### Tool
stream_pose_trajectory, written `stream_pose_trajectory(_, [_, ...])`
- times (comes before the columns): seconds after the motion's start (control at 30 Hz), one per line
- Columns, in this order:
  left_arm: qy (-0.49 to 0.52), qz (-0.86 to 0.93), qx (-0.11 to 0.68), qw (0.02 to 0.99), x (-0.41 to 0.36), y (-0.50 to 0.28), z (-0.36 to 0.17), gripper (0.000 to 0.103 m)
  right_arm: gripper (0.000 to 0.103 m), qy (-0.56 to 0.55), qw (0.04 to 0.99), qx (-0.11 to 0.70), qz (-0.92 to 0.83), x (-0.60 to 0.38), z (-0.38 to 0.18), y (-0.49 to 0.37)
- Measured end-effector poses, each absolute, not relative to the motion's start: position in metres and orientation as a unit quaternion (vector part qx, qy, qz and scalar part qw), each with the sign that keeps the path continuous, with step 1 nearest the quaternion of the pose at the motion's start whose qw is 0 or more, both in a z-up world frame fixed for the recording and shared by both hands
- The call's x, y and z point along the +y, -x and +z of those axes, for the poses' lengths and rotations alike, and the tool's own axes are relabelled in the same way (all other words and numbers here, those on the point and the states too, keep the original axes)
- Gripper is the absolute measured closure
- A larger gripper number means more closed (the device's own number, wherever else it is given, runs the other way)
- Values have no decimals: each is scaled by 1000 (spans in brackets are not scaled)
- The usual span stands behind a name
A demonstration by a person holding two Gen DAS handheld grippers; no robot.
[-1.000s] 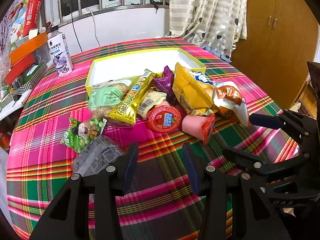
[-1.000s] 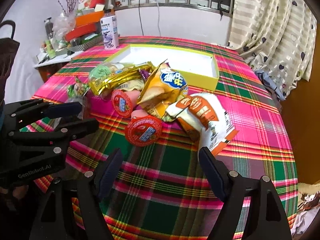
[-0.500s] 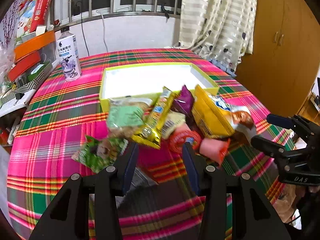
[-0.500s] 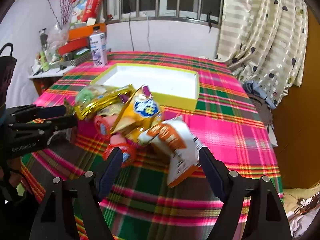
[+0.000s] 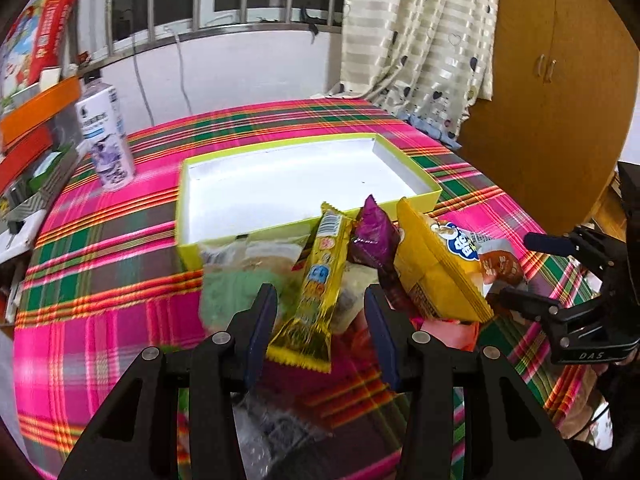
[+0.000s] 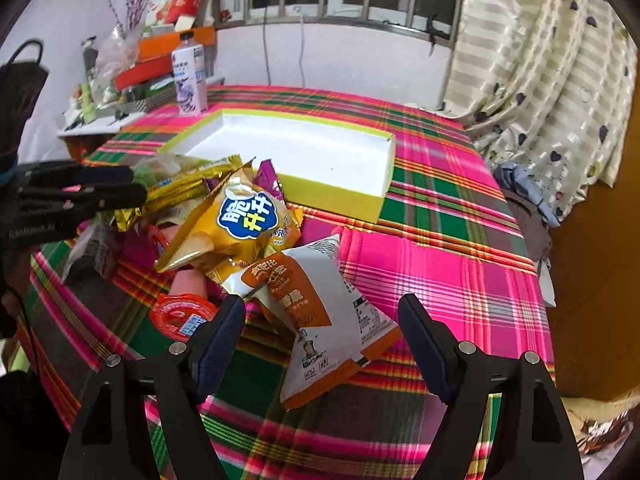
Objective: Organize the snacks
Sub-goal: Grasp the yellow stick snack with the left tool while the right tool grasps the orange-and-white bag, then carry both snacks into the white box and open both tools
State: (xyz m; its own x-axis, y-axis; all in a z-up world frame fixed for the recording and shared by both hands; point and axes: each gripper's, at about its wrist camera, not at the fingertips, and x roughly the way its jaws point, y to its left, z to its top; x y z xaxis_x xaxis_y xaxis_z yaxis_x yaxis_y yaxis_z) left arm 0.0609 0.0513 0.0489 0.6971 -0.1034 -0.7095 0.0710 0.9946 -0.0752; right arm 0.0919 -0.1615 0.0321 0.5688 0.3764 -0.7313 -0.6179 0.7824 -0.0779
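Probably home: curtain [image 5: 420, 40], wardrobe [image 5: 560, 80].

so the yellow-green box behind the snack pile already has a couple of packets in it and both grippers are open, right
Not quite: the yellow-green box is empty, its white floor bare in both wrist views. The snack pile lies in front of it, and the left gripper and right gripper are open.

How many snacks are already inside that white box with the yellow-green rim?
0. The box holds nothing; every snack lies in the pile in front of it, like the gold wafer bar and the yellow chip bag.
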Motion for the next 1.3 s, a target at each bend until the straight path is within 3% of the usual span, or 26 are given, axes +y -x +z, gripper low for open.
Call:
stream_pose_trajectory(0.33, [4,-81,421,903,45,-93,32,56,25,164,851,393,308,-156,17,-116])
stream_pose_trajectory(0.4, [7,-81,425,901,45,-97,29,57,30,154,849,397,312,-157,15,-119])
stream_pose_trajectory(0.5, [6,-77,424,902,46,-99,28,57,51,142,849,403,312,-159,13,-122])
stream_pose_trajectory(0.57, [10,-79,423,903,47,-99,28,57,52,137,850,402,311,-160,13,-122])
stream_pose_trajectory(0.73, [17,-76,427,901,51,-97,27,80,55,126,854,401,305,-161,14,-122])
stream_pose_trajectory(1.3, [28,-55,381,923,55,-74,52,80,59,106,875,373,290,-164,38,-116])
